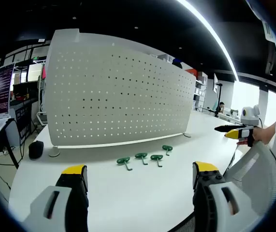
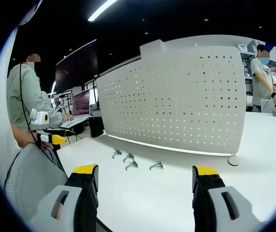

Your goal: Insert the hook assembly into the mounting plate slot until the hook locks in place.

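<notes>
Left gripper view: the left gripper (image 1: 140,181) is held with jaws wide and empty above the white table (image 1: 128,193). Four green hooks (image 1: 141,158) are seen lying before the upright pegboard (image 1: 113,92), well apart from the jaws. A hook could be knocked aside if approached too flat.

Right gripper view: the right gripper (image 2: 145,186) is likewise spread and empty. A mesh chair back (image 2: 29,179) is seen near the table edge; nothing is seen blocking the hooks (image 2: 130,162).

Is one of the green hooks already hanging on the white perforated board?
No, all four green hooks lie on the white table in front of the perforated board.
</notes>
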The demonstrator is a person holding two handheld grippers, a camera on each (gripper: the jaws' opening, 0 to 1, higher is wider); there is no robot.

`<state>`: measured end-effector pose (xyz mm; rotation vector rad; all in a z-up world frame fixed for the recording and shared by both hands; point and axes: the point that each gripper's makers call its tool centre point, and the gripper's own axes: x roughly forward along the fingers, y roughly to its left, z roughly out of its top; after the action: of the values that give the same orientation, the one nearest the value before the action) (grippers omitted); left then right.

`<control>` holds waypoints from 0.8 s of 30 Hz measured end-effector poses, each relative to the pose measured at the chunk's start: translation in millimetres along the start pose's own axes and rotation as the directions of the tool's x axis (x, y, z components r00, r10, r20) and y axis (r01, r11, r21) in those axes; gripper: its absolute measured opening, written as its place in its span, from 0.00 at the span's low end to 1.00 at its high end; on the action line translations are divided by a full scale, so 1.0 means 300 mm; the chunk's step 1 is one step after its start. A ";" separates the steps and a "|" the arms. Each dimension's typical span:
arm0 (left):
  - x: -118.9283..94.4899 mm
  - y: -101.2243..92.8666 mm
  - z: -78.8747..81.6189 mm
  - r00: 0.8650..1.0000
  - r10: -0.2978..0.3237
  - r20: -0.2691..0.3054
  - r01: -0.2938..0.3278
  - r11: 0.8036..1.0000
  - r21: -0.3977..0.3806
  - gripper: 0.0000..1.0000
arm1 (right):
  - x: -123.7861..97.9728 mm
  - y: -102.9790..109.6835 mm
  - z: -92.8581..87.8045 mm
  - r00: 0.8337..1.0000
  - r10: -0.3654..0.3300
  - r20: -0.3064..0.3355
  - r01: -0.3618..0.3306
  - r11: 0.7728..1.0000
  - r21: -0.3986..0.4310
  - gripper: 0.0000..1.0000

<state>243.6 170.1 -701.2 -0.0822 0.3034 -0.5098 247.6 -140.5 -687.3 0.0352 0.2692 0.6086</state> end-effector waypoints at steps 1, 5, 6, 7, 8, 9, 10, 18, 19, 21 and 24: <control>0.000 0.001 -0.001 1.000 0.000 0.000 0.000 1.000 0.001 0.92 | 0.001 0.001 -0.002 1.000 0.002 -0.002 -0.002 1.000 0.001 0.77; 0.002 0.002 -0.011 1.000 -0.002 -0.006 0.002 1.000 0.003 0.92 | 0.002 0.005 -0.007 1.000 0.005 -0.006 -0.005 1.000 0.003 0.77; 0.003 0.002 -0.014 1.000 -0.003 -0.009 0.003 1.000 0.006 0.91 | 0.002 0.006 -0.009 1.000 0.006 -0.007 -0.006 1.000 0.002 0.77; 0.004 0.002 -0.017 1.000 -0.003 -0.012 0.004 1.000 0.005 0.91 | 0.003 0.007 -0.011 1.000 0.009 -0.009 -0.009 1.000 0.004 0.77; 0.005 0.002 -0.018 1.000 -0.005 -0.013 0.005 1.000 0.005 0.91 | 0.004 0.007 -0.013 1.000 0.009 -0.010 -0.009 1.000 0.003 0.77; 0.005 0.003 -0.021 1.000 -0.005 -0.015 0.005 1.000 0.006 0.91 | 0.004 0.007 -0.014 1.000 0.010 -0.011 -0.010 1.000 0.002 0.77; 0.005 0.004 -0.023 1.000 -0.005 -0.017 0.005 1.000 0.008 0.91 | 0.005 0.008 -0.014 1.000 0.010 -0.011 -0.010 1.000 0.003 0.77; 0.006 -0.006 -0.017 1.000 -0.004 -0.019 0.004 1.000 0.009 0.91 | 0.005 0.008 -0.015 1.000 0.009 -0.010 -0.009 1.000 0.008 0.77; 0.006 -0.006 -0.017 1.000 -0.004 -0.019 0.004 1.000 0.011 0.91 | 0.005 0.008 -0.014 1.000 0.009 -0.010 -0.009 1.000 0.007 0.77; 0.006 -0.008 -0.015 1.000 -0.007 -0.014 0.007 1.000 0.010 0.91 | 0.006 0.006 -0.017 1.000 0.009 -0.010 -0.009 1.000 0.008 0.77; 0.006 -0.010 -0.015 1.000 -0.007 -0.018 0.007 1.000 0.008 0.91 | 0.006 0.004 -0.020 1.000 0.008 -0.010 -0.008 1.000 0.010 0.77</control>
<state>242.3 166.6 -705.5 -0.0710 0.3184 -0.5189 246.7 -138.9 -693.3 0.0428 0.2821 0.6154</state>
